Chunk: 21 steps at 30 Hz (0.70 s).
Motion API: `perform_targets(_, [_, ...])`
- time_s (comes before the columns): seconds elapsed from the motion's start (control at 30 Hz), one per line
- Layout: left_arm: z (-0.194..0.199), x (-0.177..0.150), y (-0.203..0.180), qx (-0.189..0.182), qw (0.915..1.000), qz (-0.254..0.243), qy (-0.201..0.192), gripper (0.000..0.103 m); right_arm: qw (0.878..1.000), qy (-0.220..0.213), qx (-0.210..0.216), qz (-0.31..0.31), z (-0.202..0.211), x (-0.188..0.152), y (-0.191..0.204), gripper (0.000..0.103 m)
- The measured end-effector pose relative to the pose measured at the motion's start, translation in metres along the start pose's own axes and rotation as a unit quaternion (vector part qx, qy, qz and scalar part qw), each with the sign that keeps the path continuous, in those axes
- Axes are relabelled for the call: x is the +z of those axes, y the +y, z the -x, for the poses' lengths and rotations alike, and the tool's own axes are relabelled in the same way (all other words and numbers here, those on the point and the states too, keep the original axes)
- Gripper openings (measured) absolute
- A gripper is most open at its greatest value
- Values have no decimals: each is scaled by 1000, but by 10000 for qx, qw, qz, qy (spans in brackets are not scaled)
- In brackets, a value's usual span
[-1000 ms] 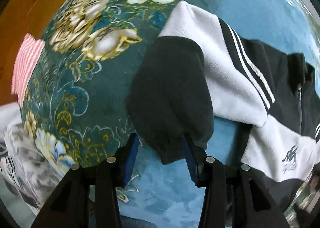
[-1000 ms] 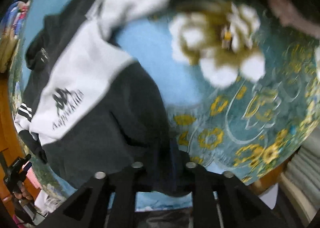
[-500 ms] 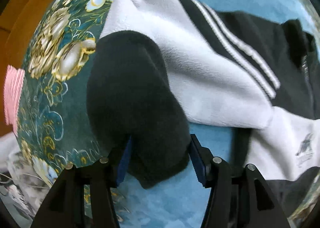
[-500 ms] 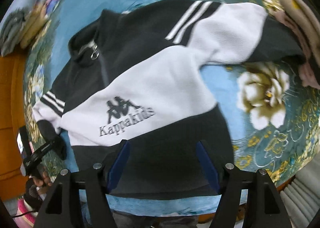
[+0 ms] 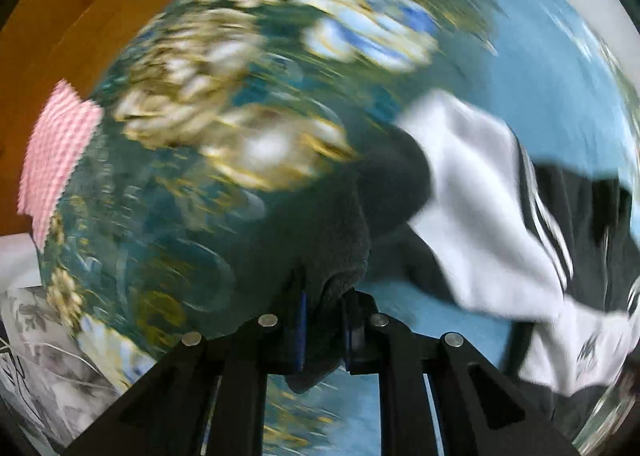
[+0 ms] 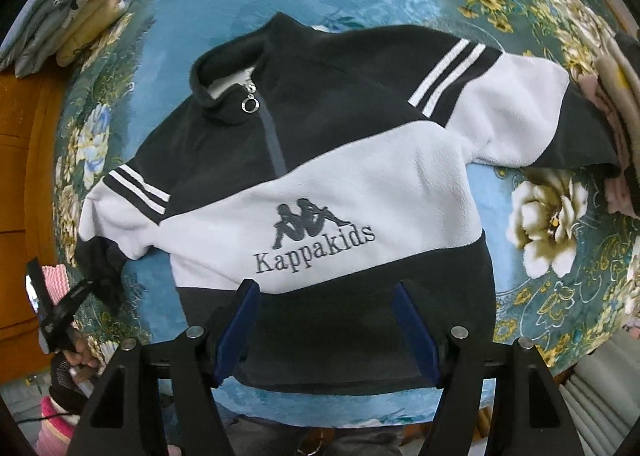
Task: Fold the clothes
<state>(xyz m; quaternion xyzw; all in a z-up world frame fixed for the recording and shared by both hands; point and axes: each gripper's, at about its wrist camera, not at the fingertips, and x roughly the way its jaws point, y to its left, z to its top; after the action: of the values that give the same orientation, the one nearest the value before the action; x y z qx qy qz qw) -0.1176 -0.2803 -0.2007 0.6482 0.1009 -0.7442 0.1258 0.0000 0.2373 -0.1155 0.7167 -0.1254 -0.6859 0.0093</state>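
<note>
A black and white fleece top (image 6: pixel 320 183) lies face up and spread out on a blue-green blanket with big flowers (image 6: pixel 540 223). The top has a zip at the neck with a small ring pull (image 6: pixel 251 103). A wide white band runs across the chest, and on it is a dark picture and the word "Kappakids" (image 6: pixel 314 232). Each sleeve has two white stripes near the shoulder. The bottom part of the top is black.

The sleeve that shows at the left of the right wrist view ends in a black cuff (image 5: pixel 340 256). The left gripper (image 5: pixel 323 330) has that cuff between its blue pads, and the jaws are closing tight on it. The cloth bunches up there and hangs a little below the pads. The left wrist view is blurry.

The other sleeve (image 6: pixel 532 123) stretches out to the far side, and its black end lies by a small pile of folded things (image 6: pixel 616 103) at the edge of the blanket.

The right gripper (image 6: pixel 324 330) hangs over the black bottom part of the top. Its jaws stand wide apart and hold nothing.

At one side is a pink and white cloth (image 5: pixel 56 159), next to brown wood (image 5: pixel 48 35). More folded bedding (image 6: pixel 80 3) sits beyond the neck of the top.
</note>
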Motion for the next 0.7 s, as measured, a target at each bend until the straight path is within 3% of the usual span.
perform_targets(0.1, [-9, 43, 37, -154, 9994, 277, 103, 13, 10000, -40, -46, 6, 10, -1, 8, 73])
perform_targets(0.2, [-14, 63, 43, -274, 9990, 140, 324, 12, 9999, -109, -104, 13, 21, -2, 16, 73])
perform_targets(0.3, [-19, 78, 47, 24, 9987, 7, 504, 9, 9997, -170, -179, -5, 32, -3, 19, 73])
perform_targets(0.33, [-29, 83, 54, 118, 9979, 72, 630, 9, 9996, -182, -213, -32, 35, -3, 19, 73])
perform_targets(0.43, [-62, 86, 73, -101, 9913, 521, 1203, 8, 9994, -186, -286, -112, 41, -7, 17, 73])
perform_targets(0.57, [-60, 83, 63, -48, 9944, 302, 1014, 9, 9992, -160, -339, -161, 44, -14, 17, 73])
perform_targets(0.7, [-42, 79, 73, -466, 9911, 874, 892, 15, 9991, -153, -345, -205, 46, -19, 17, 73])
